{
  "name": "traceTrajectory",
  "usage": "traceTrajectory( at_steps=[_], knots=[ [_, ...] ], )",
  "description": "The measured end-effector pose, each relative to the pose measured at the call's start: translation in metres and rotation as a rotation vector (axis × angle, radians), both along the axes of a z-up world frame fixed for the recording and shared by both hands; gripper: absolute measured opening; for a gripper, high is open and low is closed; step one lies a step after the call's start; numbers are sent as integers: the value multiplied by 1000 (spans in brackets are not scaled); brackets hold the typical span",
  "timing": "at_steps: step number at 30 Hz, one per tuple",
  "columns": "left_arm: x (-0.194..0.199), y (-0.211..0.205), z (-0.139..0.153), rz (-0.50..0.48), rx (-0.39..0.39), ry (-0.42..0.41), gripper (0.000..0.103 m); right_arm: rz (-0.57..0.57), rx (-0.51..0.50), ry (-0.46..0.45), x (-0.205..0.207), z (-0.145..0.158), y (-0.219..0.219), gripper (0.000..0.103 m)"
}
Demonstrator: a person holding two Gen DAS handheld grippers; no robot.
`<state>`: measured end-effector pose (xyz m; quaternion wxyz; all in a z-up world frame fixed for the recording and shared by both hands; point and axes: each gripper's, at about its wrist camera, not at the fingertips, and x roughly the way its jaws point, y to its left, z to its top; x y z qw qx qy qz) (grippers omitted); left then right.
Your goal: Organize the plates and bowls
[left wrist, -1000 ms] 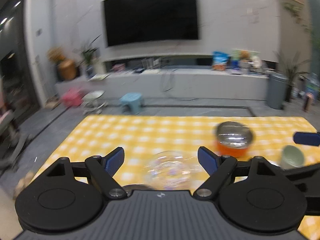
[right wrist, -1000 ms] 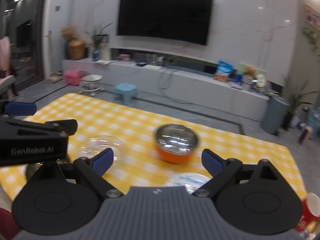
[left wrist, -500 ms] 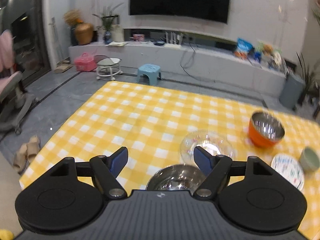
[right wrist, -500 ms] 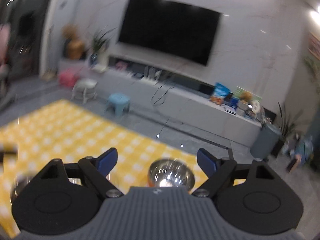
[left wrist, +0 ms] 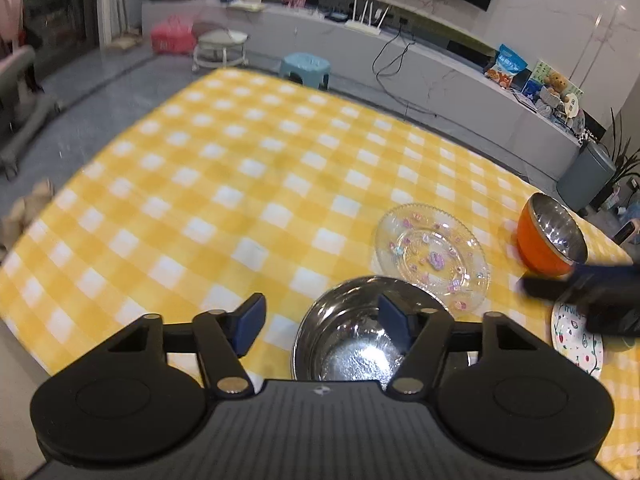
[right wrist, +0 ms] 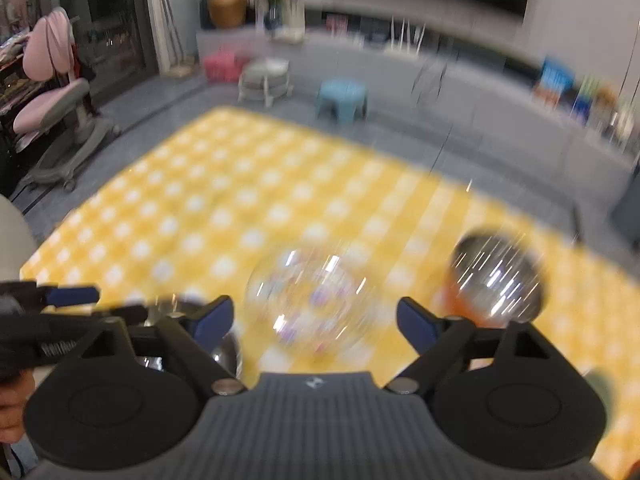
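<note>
In the left wrist view my left gripper [left wrist: 320,320] is open and empty above a steel bowl [left wrist: 352,344] at the near table edge. Beyond it lies a clear glass plate [left wrist: 432,252] with coloured specks. An orange bowl with a steel inside [left wrist: 550,236] stands at the right, and a white patterned plate [left wrist: 576,340] lies near it, partly under my right gripper [left wrist: 560,286]. In the blurred right wrist view my right gripper [right wrist: 316,320] is open and empty over the glass plate [right wrist: 308,300], with the orange bowl [right wrist: 496,280] to the right and the steel bowl [right wrist: 224,352] under the left gripper [right wrist: 68,300].
A yellow checked tablecloth [left wrist: 240,184] covers the table. Past its far edge are a blue stool [left wrist: 306,66], a small round side table [left wrist: 220,42], a TV bench and a grey bin [left wrist: 586,176]. A pink chair [right wrist: 52,80] stands at the left.
Both cameras have tilted down toward the table. The left gripper has dropped closer over the steel bowl. The right gripper has swung left and now faces the glass plate.
</note>
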<state>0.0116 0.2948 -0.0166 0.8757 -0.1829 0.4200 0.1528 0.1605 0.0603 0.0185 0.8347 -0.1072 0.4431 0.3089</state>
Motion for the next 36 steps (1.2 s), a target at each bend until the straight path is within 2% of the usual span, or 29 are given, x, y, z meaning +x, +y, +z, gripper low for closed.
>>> traceTrajectory(
  at_steps=[2, 4, 9, 11, 13, 14, 16, 18, 23, 27, 32, 36],
  knots=[
    [3, 4, -7, 0, -15, 20, 66, -13, 13, 100, 3, -24, 8, 75],
    [6, 6, -14, -12, -30, 45, 63, -14, 11, 153, 0, -45, 15, 71],
    [13, 4, -32, -45, -75, 124, 35, 15, -62, 194, 0, -77, 36, 62],
    [15, 3, -37, -30, -58, 153, 23, 32, -79, 232, 4, -86, 42, 54],
    [16, 6, -40, -6, -58, 171, 15, 40, -95, 249, 4, -92, 45, 40],
    [16, 8, -41, 4, -63, 172, 10, 44, -87, 257, 4, -94, 46, 36],
    [15, 12, -43, 23, -84, 164, 8, 52, -57, 295, 7, -95, 46, 17],
    [14, 14, -43, 26, -97, 154, 8, 48, -37, 318, 5, -95, 47, 9],
    [12, 13, -40, 34, -110, 143, 7, 20, -38, 299, 3, -91, 46, 8],
    [7, 10, -18, 45, -102, 85, 7, 18, 6, 281, 3, -75, 38, 8],
    [1, -13, 28, 27, -78, -14, 6, -3, 69, 222, 6, -27, 14, 7],
    [4, -49, 66, -16, -56, -81, 6, -45, 101, 156, 6, 18, -23, 6]
  ],
)
